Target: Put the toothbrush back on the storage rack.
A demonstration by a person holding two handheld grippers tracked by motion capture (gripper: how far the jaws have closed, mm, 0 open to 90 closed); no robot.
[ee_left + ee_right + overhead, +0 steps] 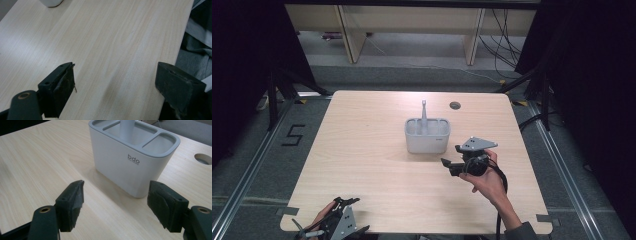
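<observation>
A pale wooden table (362, 165) with rounded corners carries everything here. A round cable hole (455, 105) sits close to its far edge, a little right of the middle.

Near the centre of the table, slightly toward the far edge, stands a white compartmented holder (427, 136) with a grey divided top. In the right gripper view it (130, 162) shows three compartments and the letters "bdo" printed on its side. A grey handle (424, 116) stands upright in the middle compartment; what tool it belongs to cannot be told.

The right gripper (452, 156), with a grey three-cornered plate on top, is held in the person's right hand (487, 181) above the table, just to the right of the holder and toward the near edge, jaws aimed at it but apart from it. In the right gripper view its jaws (115, 201) are spread wide with nothing between them, the holder standing just beyond.

The left gripper (343, 202) is held in the left hand (323, 216) at the near edge of the table, close to the near left corner. In the left gripper view its jaws (115, 83) are spread wide over bare wood, pinching nothing.
</observation>
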